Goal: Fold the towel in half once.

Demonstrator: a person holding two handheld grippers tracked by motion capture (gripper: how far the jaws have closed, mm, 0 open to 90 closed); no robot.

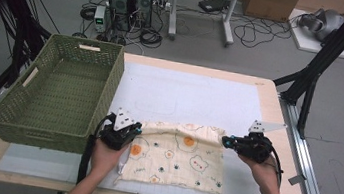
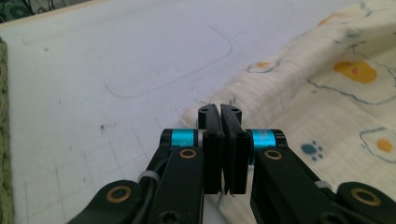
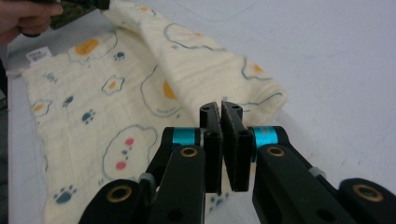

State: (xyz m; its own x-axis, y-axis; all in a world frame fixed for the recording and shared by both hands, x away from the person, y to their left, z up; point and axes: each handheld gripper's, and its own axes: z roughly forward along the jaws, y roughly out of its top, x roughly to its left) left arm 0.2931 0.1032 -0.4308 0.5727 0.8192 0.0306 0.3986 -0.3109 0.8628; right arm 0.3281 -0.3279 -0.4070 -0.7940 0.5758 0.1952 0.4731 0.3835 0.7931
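A lab workspace: computer towers (image 1: 131, 2) and tangled cables (image 1: 249, 31) on a grey floor, cardboard box (image 1: 269, 3), black rig frames (image 1: 322, 56) flanking the tabletop (image 1: 271, 97)

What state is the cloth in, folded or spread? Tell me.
Partly folded: the cloth's far edge is rolled toward the person, pinched by both grippers.

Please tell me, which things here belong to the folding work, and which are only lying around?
Part of the work:
- printed cloth
- left gripper, shut on a cloth corner
- right gripper, shut on the other corner

Lying around:
- green basket
- white mat
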